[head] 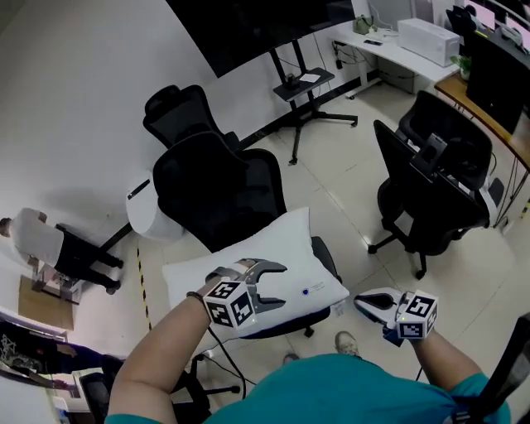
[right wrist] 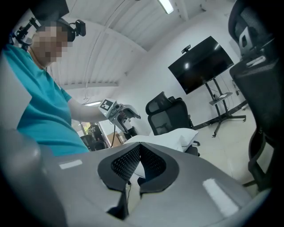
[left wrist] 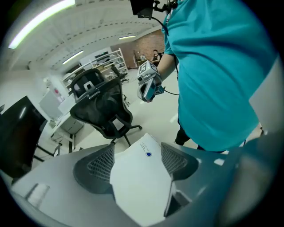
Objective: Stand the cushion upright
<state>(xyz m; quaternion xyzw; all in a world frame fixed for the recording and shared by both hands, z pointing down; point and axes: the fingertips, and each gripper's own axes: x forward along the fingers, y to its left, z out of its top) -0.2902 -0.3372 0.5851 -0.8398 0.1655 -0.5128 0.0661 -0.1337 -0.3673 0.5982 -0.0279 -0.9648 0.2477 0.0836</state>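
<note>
left gripper [head: 277, 286] is held, jaws spread, over the cushion [head: 273, 244], laid flat on the chair seat [head: 325, 251]. Right gripper [head: 361, 303] is pinched closed, empty, off the seat's near corner. Nothing's grabbed yet, so an edge needs pinching and lifting.

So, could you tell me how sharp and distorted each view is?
Head view: sharp, evenly lit, edges slightly bent. Left gripper view: heavy fisheye curving, background smeared, cushion bright white. Right gripper view: fisheye too, dark corners, ceiling light glaring.
</note>
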